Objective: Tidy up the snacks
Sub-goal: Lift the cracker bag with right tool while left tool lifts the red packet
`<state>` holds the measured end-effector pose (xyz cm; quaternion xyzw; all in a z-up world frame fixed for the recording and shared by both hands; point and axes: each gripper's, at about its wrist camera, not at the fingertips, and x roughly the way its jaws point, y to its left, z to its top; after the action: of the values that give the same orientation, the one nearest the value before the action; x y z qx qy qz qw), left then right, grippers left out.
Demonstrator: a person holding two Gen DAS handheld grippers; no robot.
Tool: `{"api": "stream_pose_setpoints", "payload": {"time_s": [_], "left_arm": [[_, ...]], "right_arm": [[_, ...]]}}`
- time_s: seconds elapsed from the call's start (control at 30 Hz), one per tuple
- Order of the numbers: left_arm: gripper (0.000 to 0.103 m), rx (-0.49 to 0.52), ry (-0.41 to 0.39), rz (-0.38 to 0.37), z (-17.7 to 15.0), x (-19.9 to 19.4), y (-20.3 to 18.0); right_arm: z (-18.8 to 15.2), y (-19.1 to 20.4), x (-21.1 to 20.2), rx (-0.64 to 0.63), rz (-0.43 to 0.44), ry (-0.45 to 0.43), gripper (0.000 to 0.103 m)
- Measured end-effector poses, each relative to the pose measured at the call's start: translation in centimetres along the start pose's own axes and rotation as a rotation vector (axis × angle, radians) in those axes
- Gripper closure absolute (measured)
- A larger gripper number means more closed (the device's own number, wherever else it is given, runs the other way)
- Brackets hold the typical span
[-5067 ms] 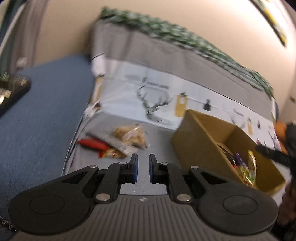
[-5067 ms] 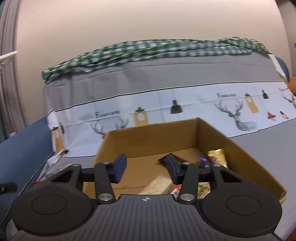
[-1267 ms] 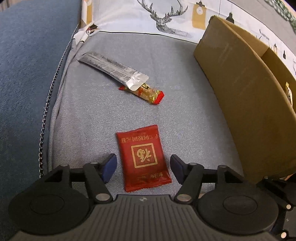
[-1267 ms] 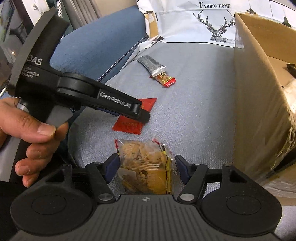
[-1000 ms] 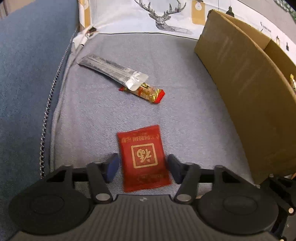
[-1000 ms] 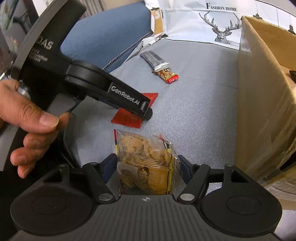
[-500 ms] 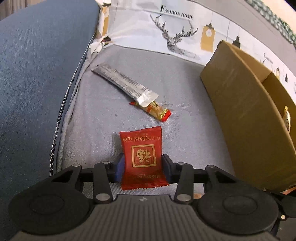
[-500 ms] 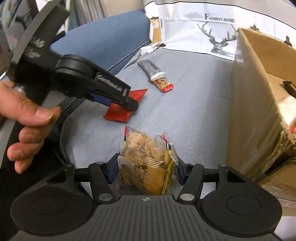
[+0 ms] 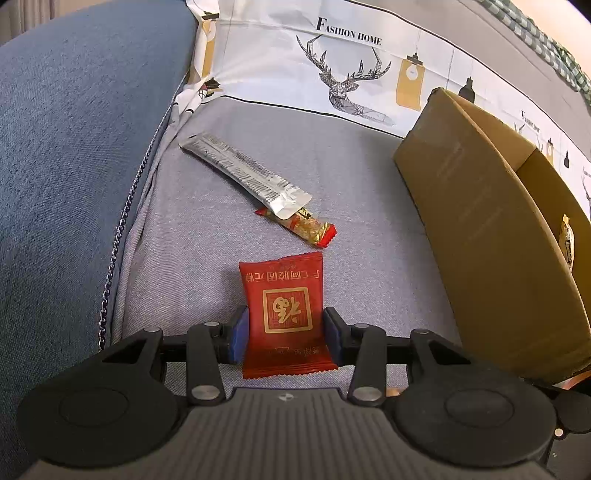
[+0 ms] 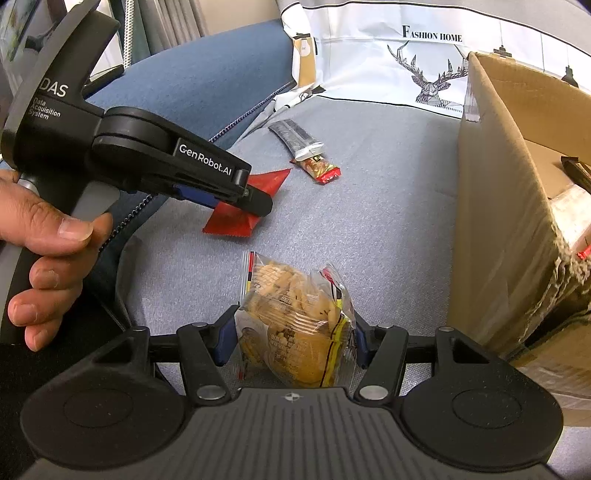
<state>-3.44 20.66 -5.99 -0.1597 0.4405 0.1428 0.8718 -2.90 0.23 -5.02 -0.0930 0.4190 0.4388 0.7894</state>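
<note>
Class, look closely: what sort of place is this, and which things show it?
Probably a living room at home: a blue upholstered sofa, a grey cushion cover printed with deer and "Fashion Home", and a cardboard box holding snacks.

Grey fabric seat cover (image 9: pixel 369 177) spread flat, white printed band (image 9: pixel 280 62) with a geometric deer head (image 9: pixel 347 86) and the words "Fashion Home" at the back, blue upholstered cushion (image 9: pixel 74 147) to the left, green checked cloth (image 9: pixel 535 33) along the top edge, curtains (image 10: pixel 166 22) behind.
</note>
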Motion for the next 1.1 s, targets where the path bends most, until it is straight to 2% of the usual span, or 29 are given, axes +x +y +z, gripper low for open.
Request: {"api": "stream_pose_setpoints", "payload": {"time_s": [0.77,0.9,1.1], "left_arm": [[0.056,-0.004,-0.020,0.007,0.0,-0.4,-0.1],[0.056,-0.020,-0.065,-0.007,-0.1,-1.2,0.1],[0.056,-0.057,-0.181,-0.038,-0.6,-3.4,0.7]], "right_arm": [[0.3,-0.1,-0.6,0.001,-0.006,-0.033,0.042],[0.7,-0.2,-1.4,0.012,-0.011,-0.076,0.042],[1.7,0.2,-3.5,0.003,0.013,-0.173,0.042]]}}
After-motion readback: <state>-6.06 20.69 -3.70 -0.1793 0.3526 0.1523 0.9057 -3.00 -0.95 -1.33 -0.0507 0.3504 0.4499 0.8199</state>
